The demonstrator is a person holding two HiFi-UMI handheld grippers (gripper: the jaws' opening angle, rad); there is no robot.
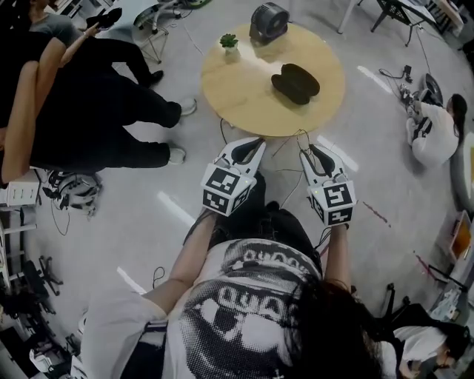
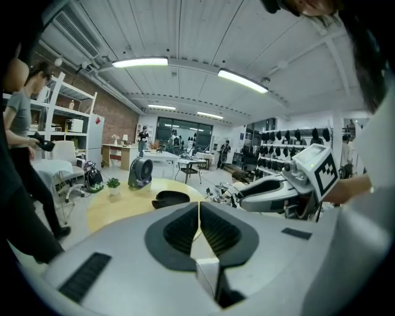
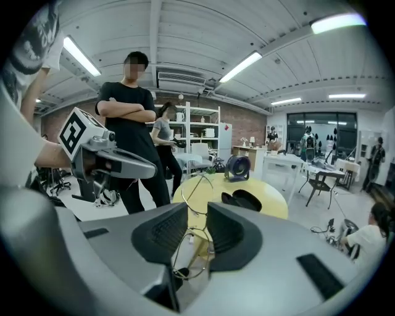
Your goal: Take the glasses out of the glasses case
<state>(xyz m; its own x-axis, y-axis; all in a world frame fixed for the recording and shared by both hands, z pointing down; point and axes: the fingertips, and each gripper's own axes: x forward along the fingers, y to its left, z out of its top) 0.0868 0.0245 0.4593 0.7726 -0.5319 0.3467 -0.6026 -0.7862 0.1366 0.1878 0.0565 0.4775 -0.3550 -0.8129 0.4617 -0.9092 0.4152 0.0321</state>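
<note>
Nearest, the left tongs [image 2: 199, 213] are shut and empty; the right tongs [image 3: 197, 215] grip the glasses [image 3: 190, 252] — apparently by the thin frame, lenses stacked upright. Ahead, well apart, the open case [image 1: 295, 82] lies on the tabletop [image 1: 237, 92] — slightly nearer the right tongs.

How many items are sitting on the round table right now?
3: a small potted plant at the far left, a fan at the far edge, the black glasses case right of centre. The glasses are in the right gripper, off the table.
</note>
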